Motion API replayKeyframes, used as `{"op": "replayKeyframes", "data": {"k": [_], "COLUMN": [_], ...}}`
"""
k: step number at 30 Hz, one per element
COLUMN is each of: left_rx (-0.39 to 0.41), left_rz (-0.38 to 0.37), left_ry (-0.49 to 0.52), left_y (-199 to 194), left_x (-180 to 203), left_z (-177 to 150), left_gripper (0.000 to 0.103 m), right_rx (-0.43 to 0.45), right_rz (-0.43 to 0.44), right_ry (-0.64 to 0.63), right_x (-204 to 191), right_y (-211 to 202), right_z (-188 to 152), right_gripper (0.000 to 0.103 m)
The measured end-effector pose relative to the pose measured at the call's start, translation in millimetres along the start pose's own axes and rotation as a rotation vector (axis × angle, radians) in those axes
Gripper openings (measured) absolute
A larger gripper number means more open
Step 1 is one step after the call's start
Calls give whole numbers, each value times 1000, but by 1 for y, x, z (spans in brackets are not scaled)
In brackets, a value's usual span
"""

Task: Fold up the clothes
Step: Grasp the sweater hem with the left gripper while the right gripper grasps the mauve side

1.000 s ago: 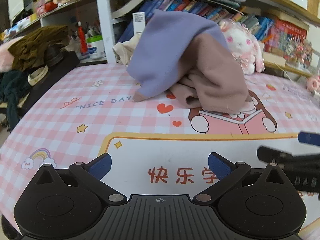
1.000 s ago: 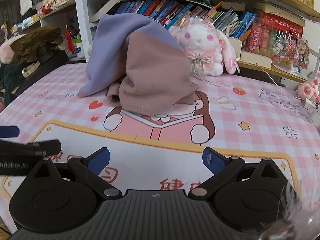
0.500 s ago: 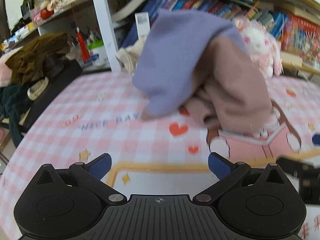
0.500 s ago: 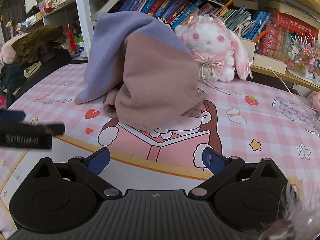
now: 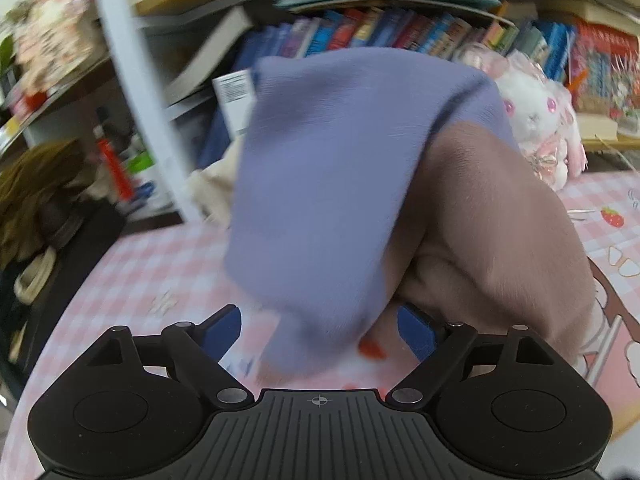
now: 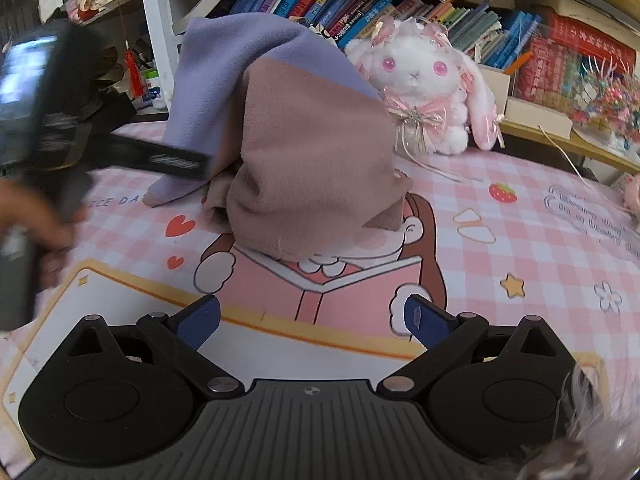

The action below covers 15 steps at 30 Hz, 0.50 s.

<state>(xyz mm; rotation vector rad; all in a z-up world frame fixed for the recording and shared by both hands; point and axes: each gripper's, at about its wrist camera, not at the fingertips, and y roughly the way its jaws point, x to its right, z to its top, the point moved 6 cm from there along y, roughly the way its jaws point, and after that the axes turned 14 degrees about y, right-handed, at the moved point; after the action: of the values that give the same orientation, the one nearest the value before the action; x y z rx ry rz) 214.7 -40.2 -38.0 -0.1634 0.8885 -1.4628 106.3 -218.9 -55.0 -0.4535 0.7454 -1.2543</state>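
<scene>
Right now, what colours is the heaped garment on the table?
The garment is lavender purple and dusty pink-brown, clearest in the right wrist view.

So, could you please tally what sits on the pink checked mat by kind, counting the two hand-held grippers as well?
Garments: 1, the purple and mauve garment, heaped up.
Plush toys: 1, the white rabbit plush.
Hand-held grippers: 2, the left hand-held gripper, jaws closing around the garment's purple end, and the right hand-held gripper, open over the mat.
Total: 4.

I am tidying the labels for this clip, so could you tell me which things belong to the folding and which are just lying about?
Job:
purple and brown garment
left gripper, closing around its hanging purple end
right gripper, open

Lying about:
plush rabbit
books
pink mat
</scene>
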Motion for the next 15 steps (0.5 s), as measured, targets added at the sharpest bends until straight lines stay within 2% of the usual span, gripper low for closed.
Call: {"op": "replayKeyframes", "data": {"k": [1, 4, 6, 8, 11, 15], "left_rx": [4, 16, 29, 51, 89, 191], "left_rz": [2, 6, -23, -84, -161, -198], "left_ry": [12, 40, 31, 8, -26, -42], "left_y": [6, 22, 25, 16, -15, -90], "left_x": [2, 4, -2, -11, -25, -43], "left_z": [4, 13, 16, 15, 10, 1], "left_gripper": [82, 60, 15, 8, 7, 7], "right_rx": [-3, -2, 4, 10, 20, 43], "right_rz": [-3, -24, -39, -48, -55, -46], "right_ry": [0, -6, -2, -3, -20, -75], "right_x": [-1, -5, -6, -9, -17, -38], "right_y": [-1, -5, -6, -7, -5, 2], "right_z": [-1, -4, -4, -4, -3, 1], "right_gripper": [101, 101, 101, 100, 101, 101]}}
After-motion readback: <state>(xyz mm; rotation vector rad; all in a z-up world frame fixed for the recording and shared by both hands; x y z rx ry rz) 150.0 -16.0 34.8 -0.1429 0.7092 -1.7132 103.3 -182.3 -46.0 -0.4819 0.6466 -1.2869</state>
